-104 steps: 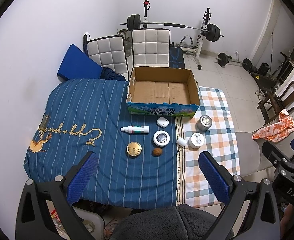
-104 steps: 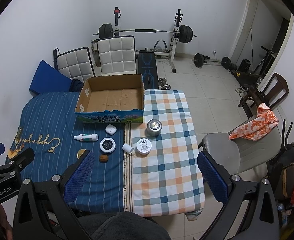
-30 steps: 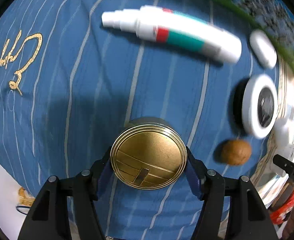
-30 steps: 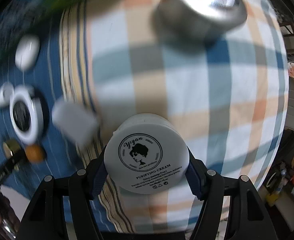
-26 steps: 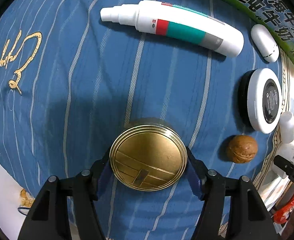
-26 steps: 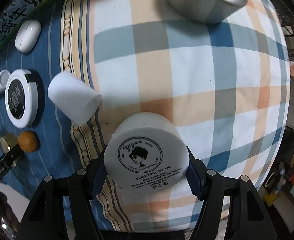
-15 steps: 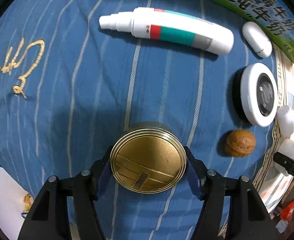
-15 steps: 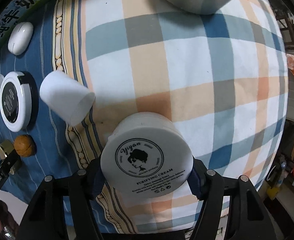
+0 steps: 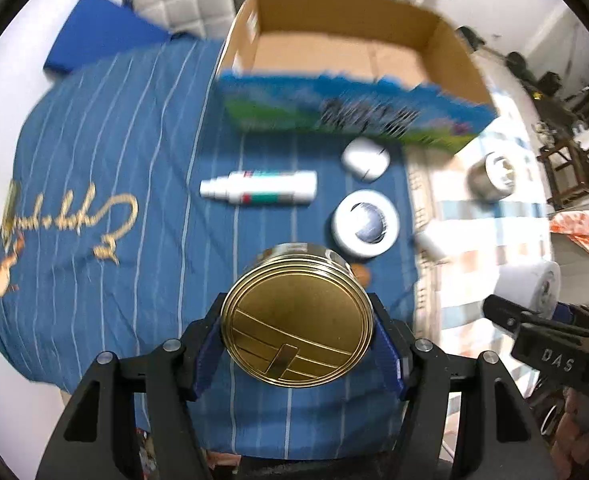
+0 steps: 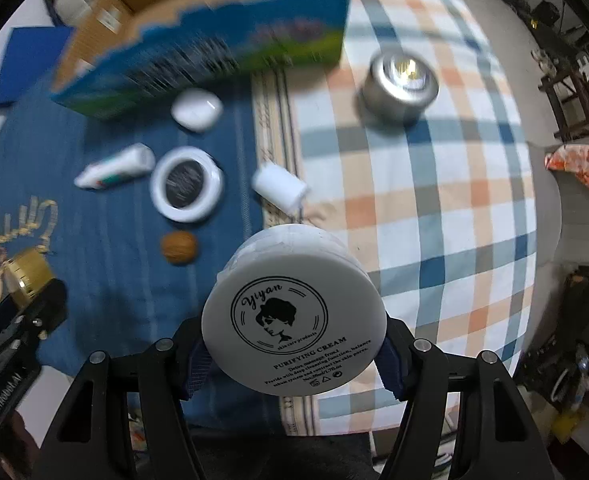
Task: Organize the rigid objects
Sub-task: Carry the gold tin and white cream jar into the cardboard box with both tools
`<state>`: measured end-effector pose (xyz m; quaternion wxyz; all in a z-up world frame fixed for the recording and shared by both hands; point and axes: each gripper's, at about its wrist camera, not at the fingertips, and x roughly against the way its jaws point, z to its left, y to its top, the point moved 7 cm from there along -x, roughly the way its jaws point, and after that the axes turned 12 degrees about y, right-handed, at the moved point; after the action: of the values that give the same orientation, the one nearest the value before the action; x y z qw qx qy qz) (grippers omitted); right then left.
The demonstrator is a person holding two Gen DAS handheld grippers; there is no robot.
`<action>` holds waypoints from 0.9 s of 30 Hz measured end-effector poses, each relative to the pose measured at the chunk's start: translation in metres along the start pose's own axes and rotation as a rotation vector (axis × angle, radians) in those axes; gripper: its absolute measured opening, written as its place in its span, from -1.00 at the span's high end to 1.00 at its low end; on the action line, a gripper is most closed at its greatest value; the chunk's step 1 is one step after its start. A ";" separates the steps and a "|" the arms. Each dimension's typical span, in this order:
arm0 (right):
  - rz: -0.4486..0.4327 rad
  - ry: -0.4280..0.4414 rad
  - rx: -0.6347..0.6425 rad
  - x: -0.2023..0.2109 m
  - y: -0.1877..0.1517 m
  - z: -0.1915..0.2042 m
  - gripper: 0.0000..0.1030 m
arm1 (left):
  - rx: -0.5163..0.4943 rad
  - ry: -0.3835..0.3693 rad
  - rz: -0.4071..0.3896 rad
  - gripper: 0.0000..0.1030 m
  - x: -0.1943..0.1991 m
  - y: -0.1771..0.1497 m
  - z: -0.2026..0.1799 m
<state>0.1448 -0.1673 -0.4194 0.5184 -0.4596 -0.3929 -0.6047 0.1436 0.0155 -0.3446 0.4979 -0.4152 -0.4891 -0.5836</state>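
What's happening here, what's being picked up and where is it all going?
A person is tidying small items off a cloth-covered table with two hand-held grippers. The left hand-held gripper is clamped on a gold tin, the right hand-held gripper on a white cream jar, both held above the table. The open cardboard box looks empty. A spray bottle, white case, round compact, walnut, silver tin and small white bottle lie on the cloth.

White cream jar (image 10: 294, 320) lid: "Yiyan", "PURIFYING CREAM", "skin care products". Right tool (image 9: 550, 356) body, 4 o'clock: "DAS".
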 end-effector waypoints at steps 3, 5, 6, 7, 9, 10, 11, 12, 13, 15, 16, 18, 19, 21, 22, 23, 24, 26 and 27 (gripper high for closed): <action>-0.053 0.012 0.027 0.043 0.011 0.021 -0.35 | -0.017 -0.025 -0.055 -0.21 0.029 0.010 -0.001; -0.084 0.019 0.050 0.061 0.018 0.027 -0.35 | -0.021 -0.037 -0.091 -0.21 0.047 0.017 -0.004; -0.094 0.023 0.058 0.077 0.025 0.034 -0.35 | -0.021 -0.043 -0.103 -0.21 0.051 0.025 -0.003; -0.104 0.025 0.066 0.085 0.023 0.043 -0.35 | -0.020 -0.047 -0.115 -0.21 0.055 0.032 -0.001; -0.127 0.038 0.088 0.099 0.031 0.055 -0.35 | -0.013 -0.062 -0.148 -0.21 0.071 0.046 0.000; -0.135 0.041 0.098 0.104 0.037 0.058 -0.35 | -0.008 -0.069 -0.161 -0.21 0.079 0.054 0.000; -0.142 0.047 0.105 0.108 0.047 0.063 -0.35 | -0.005 -0.073 -0.170 -0.21 0.083 0.058 0.000; -0.151 0.051 0.115 0.112 0.053 0.066 -0.35 | 0.000 -0.075 -0.186 -0.21 0.090 0.068 0.000; -0.157 0.056 0.125 0.117 0.060 0.069 -0.35 | 0.005 -0.073 -0.199 -0.21 0.096 0.078 0.000; -0.169 0.073 0.142 0.124 0.074 0.075 -0.35 | 0.015 -0.084 -0.215 -0.21 0.104 0.096 -0.001; -0.173 0.079 0.151 0.127 0.082 0.078 -0.35 | 0.018 -0.087 -0.221 -0.21 0.108 0.105 -0.002; -0.183 0.090 0.159 0.131 0.100 0.081 -0.35 | 0.018 -0.088 -0.230 -0.21 0.110 0.124 -0.004; -0.185 0.095 0.161 0.133 0.109 0.083 -0.35 | 0.017 -0.085 -0.235 -0.21 0.111 0.133 -0.005; -0.191 0.098 0.166 0.135 0.131 0.084 -0.35 | 0.022 -0.085 -0.243 -0.21 0.110 0.157 -0.008; -0.191 0.100 0.167 0.134 0.141 0.085 -0.35 | 0.024 -0.086 -0.244 -0.21 0.109 0.166 -0.010; -0.188 0.099 0.171 0.131 0.155 0.084 -0.35 | 0.027 -0.089 -0.243 -0.21 0.106 0.182 -0.012; -0.189 0.098 0.170 0.131 0.164 0.084 -0.35 | 0.028 -0.093 -0.239 -0.21 0.104 0.191 -0.013; -0.187 0.090 0.175 0.125 0.193 0.083 -0.35 | 0.028 -0.091 -0.233 -0.21 0.095 0.213 -0.017; -0.185 0.089 0.174 0.122 0.204 0.083 -0.35 | 0.030 -0.096 -0.224 -0.21 0.089 0.225 -0.019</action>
<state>0.3534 -0.1519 -0.2799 0.5152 -0.3475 -0.4610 -0.6334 0.3512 -0.0250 -0.2261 0.4117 -0.3777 -0.5643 -0.6078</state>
